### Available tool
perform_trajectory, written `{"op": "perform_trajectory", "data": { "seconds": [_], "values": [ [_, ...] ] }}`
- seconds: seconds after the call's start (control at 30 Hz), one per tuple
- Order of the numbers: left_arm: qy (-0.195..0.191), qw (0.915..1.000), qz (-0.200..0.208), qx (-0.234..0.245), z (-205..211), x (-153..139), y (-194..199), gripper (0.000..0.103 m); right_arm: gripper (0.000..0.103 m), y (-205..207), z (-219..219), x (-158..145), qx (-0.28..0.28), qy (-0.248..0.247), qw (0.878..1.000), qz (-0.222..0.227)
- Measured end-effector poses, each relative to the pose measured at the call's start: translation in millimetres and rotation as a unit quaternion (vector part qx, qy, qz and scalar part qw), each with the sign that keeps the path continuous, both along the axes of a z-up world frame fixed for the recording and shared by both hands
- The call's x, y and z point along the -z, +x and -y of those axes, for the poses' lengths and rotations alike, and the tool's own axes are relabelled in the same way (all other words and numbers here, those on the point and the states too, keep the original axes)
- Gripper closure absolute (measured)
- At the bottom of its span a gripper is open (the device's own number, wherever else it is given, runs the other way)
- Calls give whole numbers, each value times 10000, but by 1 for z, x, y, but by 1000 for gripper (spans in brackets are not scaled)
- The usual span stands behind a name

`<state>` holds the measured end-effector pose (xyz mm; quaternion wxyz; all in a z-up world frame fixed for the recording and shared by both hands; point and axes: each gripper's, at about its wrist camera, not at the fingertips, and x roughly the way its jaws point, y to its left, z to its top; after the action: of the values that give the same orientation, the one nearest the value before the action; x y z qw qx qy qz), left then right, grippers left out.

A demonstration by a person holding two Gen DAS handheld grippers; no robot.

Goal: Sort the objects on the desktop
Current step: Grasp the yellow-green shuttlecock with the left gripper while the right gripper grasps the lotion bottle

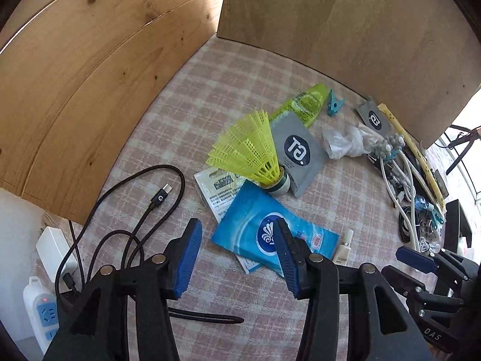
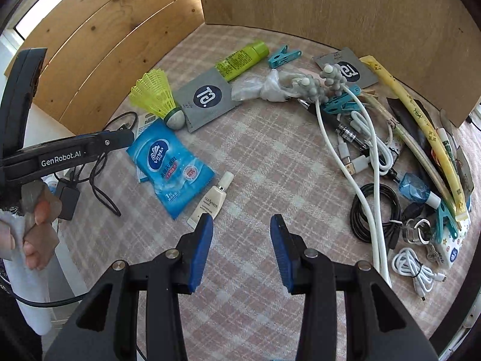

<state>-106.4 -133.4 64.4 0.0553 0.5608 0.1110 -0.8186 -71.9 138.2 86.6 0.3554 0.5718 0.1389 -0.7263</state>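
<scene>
My left gripper (image 1: 237, 254) stands open above the checked cloth, its right finger over the blue tissue pack (image 1: 255, 231), nothing pressed between the pads. My right gripper (image 2: 242, 240) is also open over bare cloth, with a small cream tube (image 2: 213, 198) just ahead of its left finger. The tissue pack (image 2: 168, 162) lies beside a yellow shuttlecock (image 2: 156, 96), a grey sachet (image 2: 207, 99) and a green tube (image 2: 240, 60). A black USB cable (image 1: 144, 210) loops left of my left gripper.
Wooden panels (image 1: 90, 75) wall the left and back. A heap of white and black cables (image 2: 363, 156), teal clips (image 2: 282, 55), a crumpled plastic bag (image 2: 264, 87) and yellow straws (image 2: 421, 120) fills the right side. A white power strip (image 1: 40, 310) sits at the left edge.
</scene>
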Motion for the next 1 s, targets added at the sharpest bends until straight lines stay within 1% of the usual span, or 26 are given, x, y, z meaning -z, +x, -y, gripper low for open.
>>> {"op": "perform_trajectory", "data": {
  "seconds": [0.1,0.13,0.27,0.43,0.53,0.6,0.67,0.73,0.77,0.8,0.83,0.87,0.93,1.0],
  "values": [
    [-376,9989,-143,225,0,-8,-16,49,64,-5,8,8,87,37,9999,85],
    [-464,9984,-156,300,-1,-9,-22,48,64,-7,11,12,128,67,9998,101],
    [-626,9965,-170,530,0,-11,-43,48,64,-17,23,26,361,187,9989,245],
    [-694,9944,-122,793,-4,-2,-60,48,64,-29,33,39,632,183,9958,638],
    [-708,9936,-54,882,-5,7,-64,48,64,-29,39,38,659,292,9955,617],
    [-561,9942,-29,912,-3,10,-67,48,64,-27,43,37,616,257,9954,691],
    [-503,9944,15,926,-2,14,-70,49,64,-25,48,38,623,290,9953,681],
    [-487,9943,31,950,-4,17,-73,56,67,-22,54,40,596,307,9954,690],
    [-464,9943,35,954,-5,18,-73,58,68,-20,57,40,559,334,9959,621],
    [-433,9945,36,956,-5,18,-73,60,78,-17,60,39,494,360,9964,584],
    [-411,9946,18,952,-4,18,-73,62,83,-15,61,40,451,378,9965,586],
    [-398,9948,-13,941,-4,17,-73,63,84,-15,61,39,452,370,9968,549],
    [-373,9950,-44,921,-3,16,-72,81,85,-15,60,39,475,322,9967,574],
    [-317,9955,-73,886,-2,13,-70,84,85,-17,56,38,549,262,9962,630]
  ]
}}
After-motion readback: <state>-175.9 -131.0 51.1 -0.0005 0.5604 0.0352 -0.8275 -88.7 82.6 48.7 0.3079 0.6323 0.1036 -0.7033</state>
